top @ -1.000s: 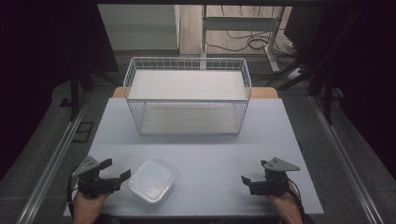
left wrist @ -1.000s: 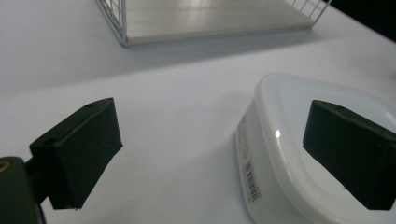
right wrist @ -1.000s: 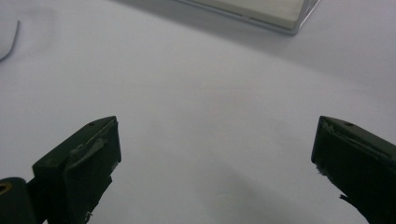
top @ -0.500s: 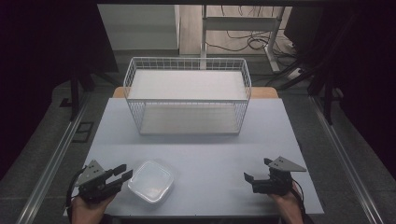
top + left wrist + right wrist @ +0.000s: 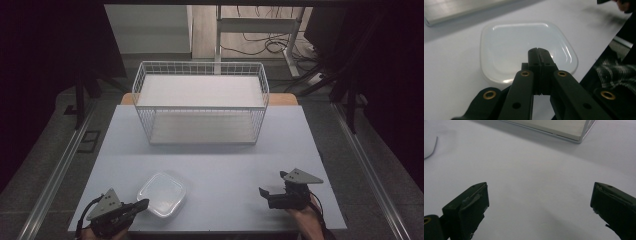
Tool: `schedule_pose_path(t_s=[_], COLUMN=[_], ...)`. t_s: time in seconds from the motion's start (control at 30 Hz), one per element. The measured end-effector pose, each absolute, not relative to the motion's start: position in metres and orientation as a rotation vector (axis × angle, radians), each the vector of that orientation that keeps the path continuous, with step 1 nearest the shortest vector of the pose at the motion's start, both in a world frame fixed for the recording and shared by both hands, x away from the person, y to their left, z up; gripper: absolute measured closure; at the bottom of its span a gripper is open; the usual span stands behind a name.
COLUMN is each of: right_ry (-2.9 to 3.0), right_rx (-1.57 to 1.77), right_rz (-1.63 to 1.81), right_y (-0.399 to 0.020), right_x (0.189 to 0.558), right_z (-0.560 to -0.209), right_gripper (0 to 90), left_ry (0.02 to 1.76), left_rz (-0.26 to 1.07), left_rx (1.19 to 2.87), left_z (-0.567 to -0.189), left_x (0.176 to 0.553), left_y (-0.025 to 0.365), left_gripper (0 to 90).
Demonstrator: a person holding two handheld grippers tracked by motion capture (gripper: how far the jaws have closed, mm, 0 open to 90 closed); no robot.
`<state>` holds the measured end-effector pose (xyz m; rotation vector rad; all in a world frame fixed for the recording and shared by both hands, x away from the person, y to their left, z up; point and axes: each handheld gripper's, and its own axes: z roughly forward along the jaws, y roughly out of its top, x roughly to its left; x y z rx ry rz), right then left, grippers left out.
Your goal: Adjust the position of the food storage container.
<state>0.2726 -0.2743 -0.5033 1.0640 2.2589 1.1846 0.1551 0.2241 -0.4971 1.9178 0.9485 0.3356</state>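
A shallow translucent plastic container lies on the white table near its front left. My left gripper sits at the container's near left edge. Its jaws have just been closing and now meet pad to pad with nothing between them; the tips reach over the container's near rim. At the front right, my right gripper stands open over bare table, its jaws wide apart and empty.
A white wire basket stands at the back middle of the table, with nothing in it. A wide stretch of bare tabletop separates the two grippers. The table's front edge runs just below both hands.
The left gripper has drawn back toward the front edge of the table and its jaws have gone from wide open to shut. The container and the right gripper have stayed where they were.
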Motion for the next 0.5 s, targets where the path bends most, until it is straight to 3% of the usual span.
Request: schedule_pose_path(t_s=[0.5], right_ry=[2.242], right_rx=[1.008], right_rz=[1.195], right_y=[-0.269], right_x=[0.269], right_z=[-0.501], right_gripper=[1.6], left_ry=[0.922], left_rz=[0.276], left_rx=[1.953], left_z=[-0.506], left_x=[0.156], left_y=[0.212], left_gripper=[90.0])
